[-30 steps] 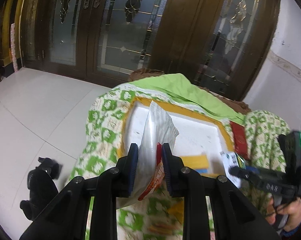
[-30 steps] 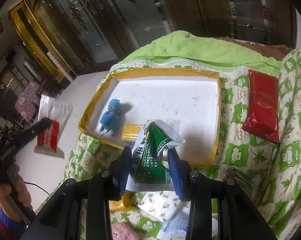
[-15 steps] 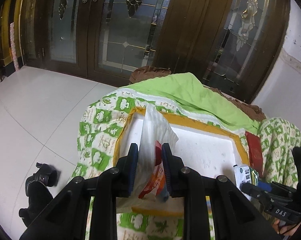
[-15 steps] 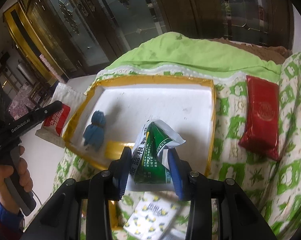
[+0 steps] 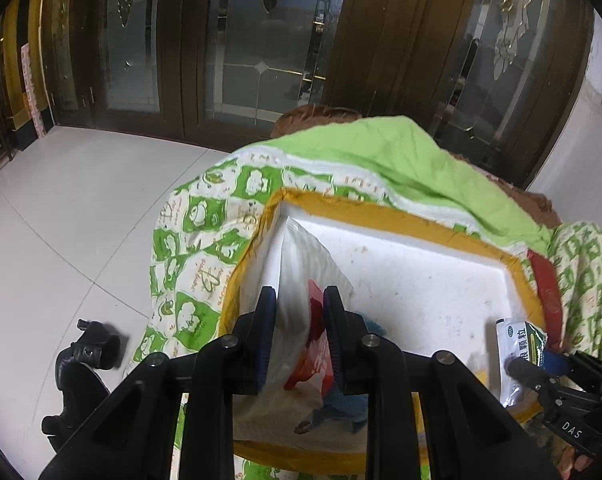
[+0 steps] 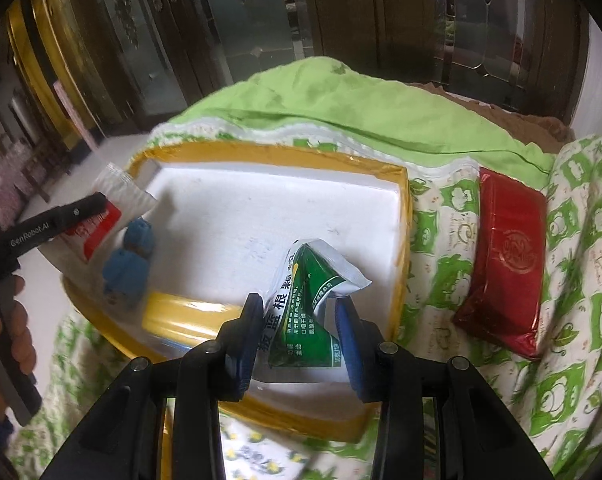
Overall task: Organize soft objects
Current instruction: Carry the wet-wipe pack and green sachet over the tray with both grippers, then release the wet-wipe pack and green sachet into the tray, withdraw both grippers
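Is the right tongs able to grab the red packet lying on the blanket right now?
Probably not yet. The right tongs are already shut on the green sachet, so they are full. The red packet itself lies uncovered on the blanket, off to the side.

On the green sachet [image 6: 305, 312], above the white tray [image 6: 261, 204], the large characters "板蓝根" are printed. "GenRobot.AI" is written on the left gripper [image 6: 101, 204] at the tray's left edge. "DAS" is marked on the right gripper [image 5: 519, 368].
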A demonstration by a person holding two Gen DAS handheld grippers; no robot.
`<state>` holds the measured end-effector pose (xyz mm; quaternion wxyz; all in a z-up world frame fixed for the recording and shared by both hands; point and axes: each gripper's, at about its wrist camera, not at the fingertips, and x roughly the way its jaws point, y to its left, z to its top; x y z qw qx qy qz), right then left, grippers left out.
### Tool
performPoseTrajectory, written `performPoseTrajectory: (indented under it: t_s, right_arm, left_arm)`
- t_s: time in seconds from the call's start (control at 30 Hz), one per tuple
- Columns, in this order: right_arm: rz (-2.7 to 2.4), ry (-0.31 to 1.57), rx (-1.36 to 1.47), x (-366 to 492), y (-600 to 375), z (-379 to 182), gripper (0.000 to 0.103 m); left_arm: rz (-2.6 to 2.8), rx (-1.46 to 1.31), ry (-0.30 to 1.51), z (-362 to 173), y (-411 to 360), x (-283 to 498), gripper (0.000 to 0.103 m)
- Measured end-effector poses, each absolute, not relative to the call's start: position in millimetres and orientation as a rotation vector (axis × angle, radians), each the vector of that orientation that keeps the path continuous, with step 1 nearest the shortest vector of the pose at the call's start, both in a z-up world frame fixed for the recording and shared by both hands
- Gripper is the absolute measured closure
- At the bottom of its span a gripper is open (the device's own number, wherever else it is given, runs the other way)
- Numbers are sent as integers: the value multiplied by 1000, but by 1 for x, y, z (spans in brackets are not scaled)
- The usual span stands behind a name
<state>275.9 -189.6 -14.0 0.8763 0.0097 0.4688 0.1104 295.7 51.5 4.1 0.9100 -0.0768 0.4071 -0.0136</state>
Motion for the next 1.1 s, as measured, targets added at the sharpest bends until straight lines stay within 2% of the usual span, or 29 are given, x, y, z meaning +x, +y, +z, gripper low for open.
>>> performPoseTrajectory:
  t_s: [0.47, 0.57, 0.63, 0.73, 0.8, 0.87, 1.1]
  right_arm:
    - [300, 1009, 38, 272, -182, -32, 61]
    - [299, 1000, 50, 271, -183, -31, 61]
    - [295, 998, 58, 271, -184, -31, 61]
    - [290, 989, 70, 268, -186, -30, 50]
    - [287, 974, 75, 265, -187, -27, 46]
    - [284, 958, 75, 261, -188, -24, 37]
    - [289, 911, 92, 244, -192, -13, 22]
  left_arm:
    - [-8, -85, 843, -4, 43, 294, 77]
    - [-8, -78, 834, -4, 40, 289, 63]
    - [-5, -67, 828, -4, 39, 286, 50]
    - [-4, -58, 822, -5, 38, 280, 38]
    - [-13, -66, 822, -4, 38, 275, 37]
    - [-15, -63, 819, -2, 37, 273, 35]
    - [-18, -94, 769, 14, 36, 247, 19]
